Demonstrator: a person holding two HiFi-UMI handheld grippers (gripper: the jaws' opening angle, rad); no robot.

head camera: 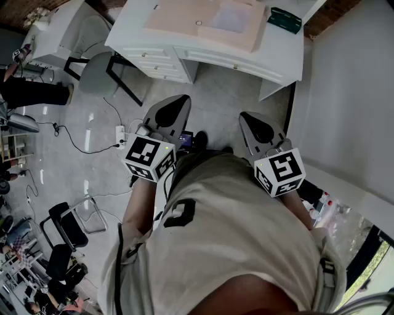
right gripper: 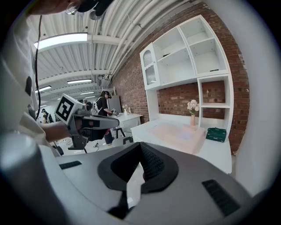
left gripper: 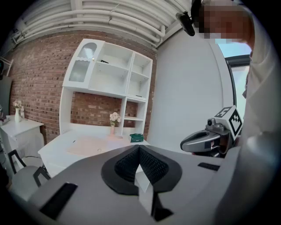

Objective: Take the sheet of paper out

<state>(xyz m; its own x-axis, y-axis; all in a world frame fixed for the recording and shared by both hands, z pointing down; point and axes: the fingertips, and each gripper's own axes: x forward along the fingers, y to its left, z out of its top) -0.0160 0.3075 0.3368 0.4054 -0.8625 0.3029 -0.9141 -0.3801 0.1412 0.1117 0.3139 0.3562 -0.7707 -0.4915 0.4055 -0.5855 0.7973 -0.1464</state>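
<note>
Left claw (left gripper: 139, 147) and right claw (right gripper: 140, 144), each pinched closed and empty, point toward the white desk (head camera: 284, 56).

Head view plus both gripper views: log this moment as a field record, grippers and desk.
desk: white, ahead of the person
pink mat: flat on the desk
pale sheet: lying on the mat, untouched
green box: on the desk, right of the mat
vase: flowers, at the desk's back
left gripper: shut, empty, short of the desk
right gripper: shut, empty, beside the left
</note>
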